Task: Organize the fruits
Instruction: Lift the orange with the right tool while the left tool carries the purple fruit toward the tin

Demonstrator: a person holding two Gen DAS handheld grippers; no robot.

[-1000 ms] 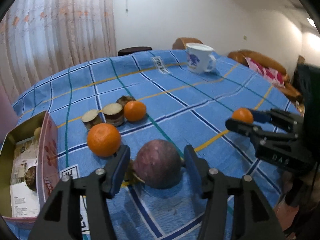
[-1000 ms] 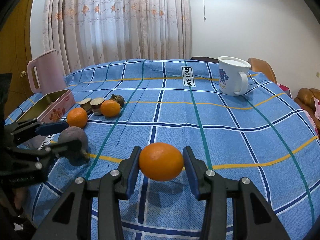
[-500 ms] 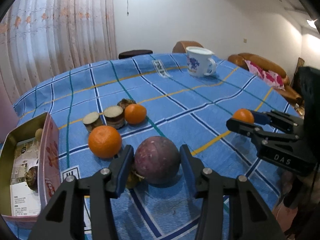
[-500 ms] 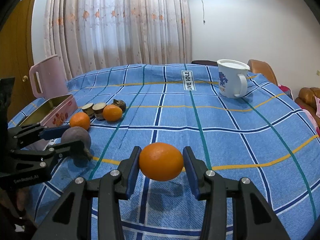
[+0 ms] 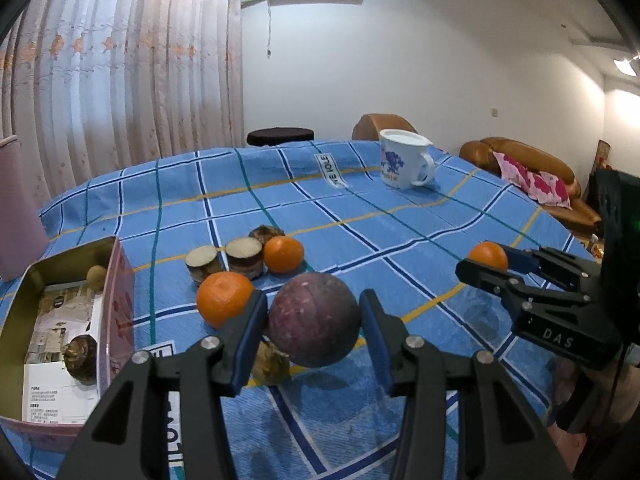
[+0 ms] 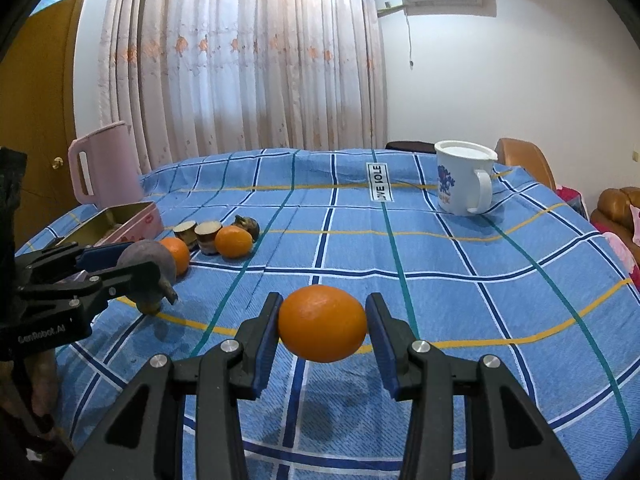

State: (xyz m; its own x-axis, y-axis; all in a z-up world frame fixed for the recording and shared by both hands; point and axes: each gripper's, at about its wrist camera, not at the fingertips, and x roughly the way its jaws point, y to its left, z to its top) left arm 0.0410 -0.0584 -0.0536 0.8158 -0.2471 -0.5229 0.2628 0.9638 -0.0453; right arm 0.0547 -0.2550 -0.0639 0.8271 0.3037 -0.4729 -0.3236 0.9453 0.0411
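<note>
My left gripper [image 5: 312,308] is shut on a round purple fruit [image 5: 314,320], held just above the blue checked tablecloth [image 5: 360,216]. The same fruit [image 6: 146,258] and left gripper [image 6: 132,268] show at the left of the right wrist view. My right gripper [image 6: 324,312] is shut on an orange [image 6: 322,323], raised over the cloth; it appears as a small orange [image 5: 487,255] in the right gripper [image 5: 488,260] in the left wrist view. Two more oranges [image 5: 224,298] [image 5: 283,254] lie on the cloth beyond the purple fruit.
An open pink tin box [image 5: 116,300] at the left holds a brown bulb and papers. Two cut brown pieces [image 5: 244,252] and a dark lump [image 5: 266,233] sit by the oranges. A brownish lump [image 5: 272,364] lies under the purple fruit. A white mug [image 5: 404,164] and pink jug [image 6: 104,168] stand at the back.
My left jaws closed onto the purple fruit and the gripper tilted up with it. The right gripper kept still with its orange.
</note>
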